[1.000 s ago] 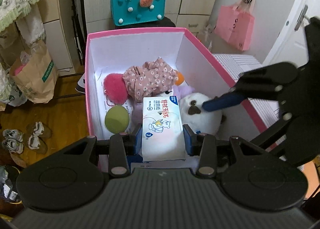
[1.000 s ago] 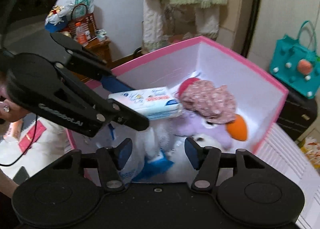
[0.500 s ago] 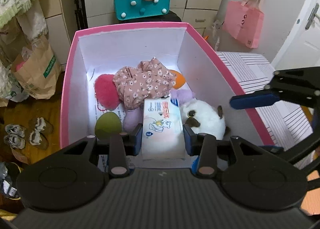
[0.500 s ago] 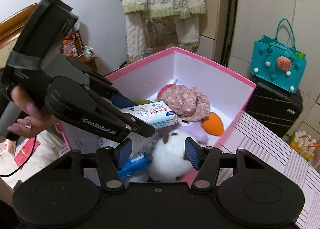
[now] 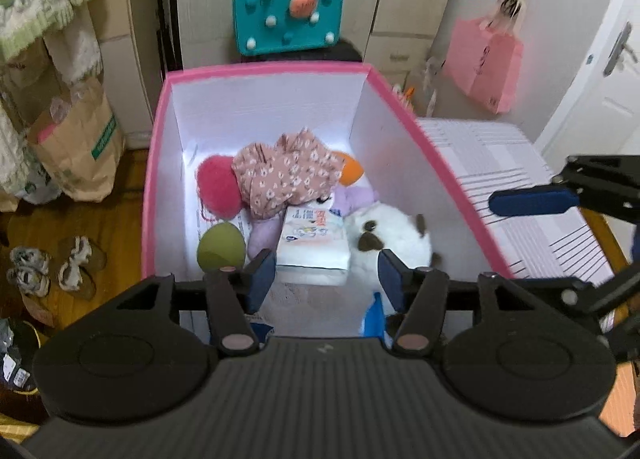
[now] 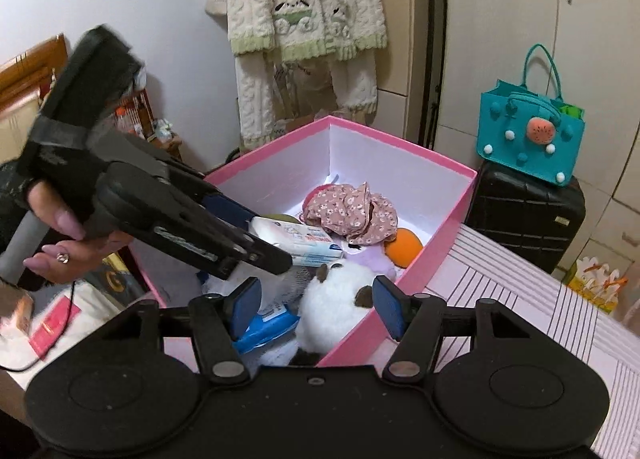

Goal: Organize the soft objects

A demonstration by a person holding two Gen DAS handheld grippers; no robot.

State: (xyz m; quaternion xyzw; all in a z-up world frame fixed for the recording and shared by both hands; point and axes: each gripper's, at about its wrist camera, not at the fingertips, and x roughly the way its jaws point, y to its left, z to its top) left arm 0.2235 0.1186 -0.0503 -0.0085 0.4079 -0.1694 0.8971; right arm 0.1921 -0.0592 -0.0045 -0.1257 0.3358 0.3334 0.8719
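Note:
A pink box (image 5: 264, 69) with white walls holds several soft things: a floral cloth (image 5: 288, 175), a red pompom (image 5: 218, 187), a green egg shape (image 5: 221, 247), an orange one (image 5: 348, 169), a purple plush (image 5: 356, 197) and a white plush (image 5: 394, 235). A white tissue pack (image 5: 314, 235) lies among them. My left gripper (image 5: 326, 273) hangs above the pack with its jaws opening, and the pads are clear of the pack. My right gripper (image 6: 317, 305) hovers over the box's near corner above the white plush (image 6: 336, 307); its jaws are opening a little with nothing between them.
The box rests on a striped cover (image 5: 500, 163). A blue wipes pack (image 6: 268, 329) lies at the box's near end. Behind stand a teal bag (image 6: 528, 135) on a black suitcase (image 6: 520, 215), a pink bag (image 5: 484, 67), a paper bag (image 5: 76, 139) and shoes (image 5: 52, 267).
The left jaws have spread and let go of the tissue pack, which now lies in the box. The right gripper has drawn back and up from the box.

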